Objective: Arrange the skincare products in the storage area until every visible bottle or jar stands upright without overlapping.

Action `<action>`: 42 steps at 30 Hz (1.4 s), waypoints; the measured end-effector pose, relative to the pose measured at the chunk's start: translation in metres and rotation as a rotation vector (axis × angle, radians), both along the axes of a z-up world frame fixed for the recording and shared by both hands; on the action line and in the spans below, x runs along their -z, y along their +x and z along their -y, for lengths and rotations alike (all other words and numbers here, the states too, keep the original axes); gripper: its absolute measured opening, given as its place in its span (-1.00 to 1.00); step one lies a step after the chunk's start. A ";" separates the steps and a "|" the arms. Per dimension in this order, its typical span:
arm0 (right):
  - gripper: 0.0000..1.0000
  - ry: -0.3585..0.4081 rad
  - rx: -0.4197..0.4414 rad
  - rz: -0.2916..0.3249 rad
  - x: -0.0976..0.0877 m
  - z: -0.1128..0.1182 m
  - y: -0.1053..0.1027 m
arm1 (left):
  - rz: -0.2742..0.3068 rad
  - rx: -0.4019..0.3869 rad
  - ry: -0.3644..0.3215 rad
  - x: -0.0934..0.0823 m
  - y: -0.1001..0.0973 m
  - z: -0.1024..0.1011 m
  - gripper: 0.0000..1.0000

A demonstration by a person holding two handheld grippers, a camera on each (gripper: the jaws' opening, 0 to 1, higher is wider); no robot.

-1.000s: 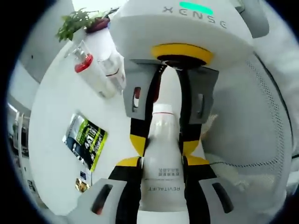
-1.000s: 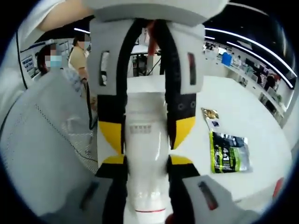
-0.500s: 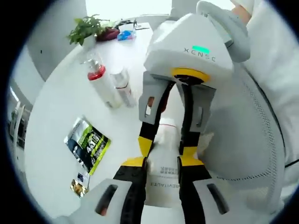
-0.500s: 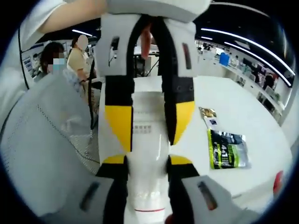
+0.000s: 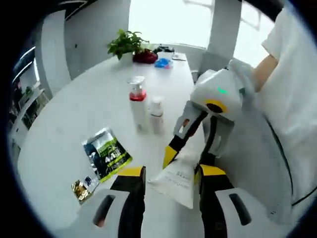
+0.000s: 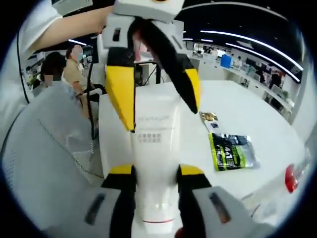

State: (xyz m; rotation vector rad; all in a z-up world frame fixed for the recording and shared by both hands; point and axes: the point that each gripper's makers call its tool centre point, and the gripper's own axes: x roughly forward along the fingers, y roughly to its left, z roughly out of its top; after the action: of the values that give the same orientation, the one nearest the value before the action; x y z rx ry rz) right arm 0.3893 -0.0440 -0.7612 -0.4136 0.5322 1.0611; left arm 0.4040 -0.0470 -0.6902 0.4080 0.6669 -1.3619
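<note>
We see a smooth white plastic tube [image 6: 154, 148] clamped between the right gripper [image 6: 154, 181]'s yellow-tipped jaws above the glossy white round table [image 5: 64, 134]. Our left gripper [image 5: 168, 186] is spread wide, its jaws either side of the tube's flat end; whether they touch it we cannot tell. On the table stand a red-collared pump bottle [image 5: 137, 101] and a small white bottle [image 5: 157, 115], side by side, with a crinkled green-and-black sachet [image 5: 105, 153] nearby.

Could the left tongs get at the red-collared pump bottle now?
Probably yes, once drawn back: the left tongs are open, but the white bottle clamped by the right tongs lies between their jaws. Past it, the table toward the pump bottle looks free.
</note>
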 end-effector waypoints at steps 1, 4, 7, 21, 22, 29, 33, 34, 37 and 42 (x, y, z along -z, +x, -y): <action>-0.36 0.006 0.010 -0.001 -0.001 0.001 0.001 | 0.003 -0.015 -0.008 -0.001 0.001 -0.001 -0.15; -0.36 0.032 0.046 -0.006 -0.004 0.004 0.006 | -0.003 -0.072 -0.051 -0.008 0.005 -0.003 -0.12; -0.36 0.080 0.097 -0.023 -0.010 0.007 0.012 | -0.031 -0.123 -0.105 -0.012 0.007 -0.006 -0.11; -0.36 0.156 0.241 0.007 -0.025 0.010 0.030 | -0.038 -0.344 -0.260 -0.027 0.016 0.012 -0.15; -0.36 0.167 0.260 0.011 -0.026 0.010 0.033 | -0.030 -0.347 -0.263 -0.028 0.015 0.015 -0.16; -0.36 0.184 0.350 0.073 -0.030 0.015 0.040 | 0.070 -0.353 -0.180 -0.016 0.016 0.029 -0.26; -0.35 0.199 0.389 0.075 -0.027 0.020 0.040 | 0.081 -0.399 -0.180 -0.012 0.018 0.036 -0.35; -0.35 0.198 0.391 0.074 -0.025 0.021 0.039 | 0.083 -0.408 -0.179 -0.011 0.018 0.038 -0.38; -0.35 0.214 0.402 0.077 -0.027 0.022 0.037 | 0.106 -0.405 -0.152 -0.006 0.017 0.040 -0.45; -0.35 0.213 0.395 0.088 -0.027 0.021 0.036 | 0.130 -0.409 -0.124 0.001 0.016 0.040 -0.50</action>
State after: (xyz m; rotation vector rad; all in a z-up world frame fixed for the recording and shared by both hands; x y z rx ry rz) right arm 0.4255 -0.0650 -0.7344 -0.1569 0.3962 0.7057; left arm 0.4202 -0.0870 -0.6912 0.2413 0.5207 -0.9726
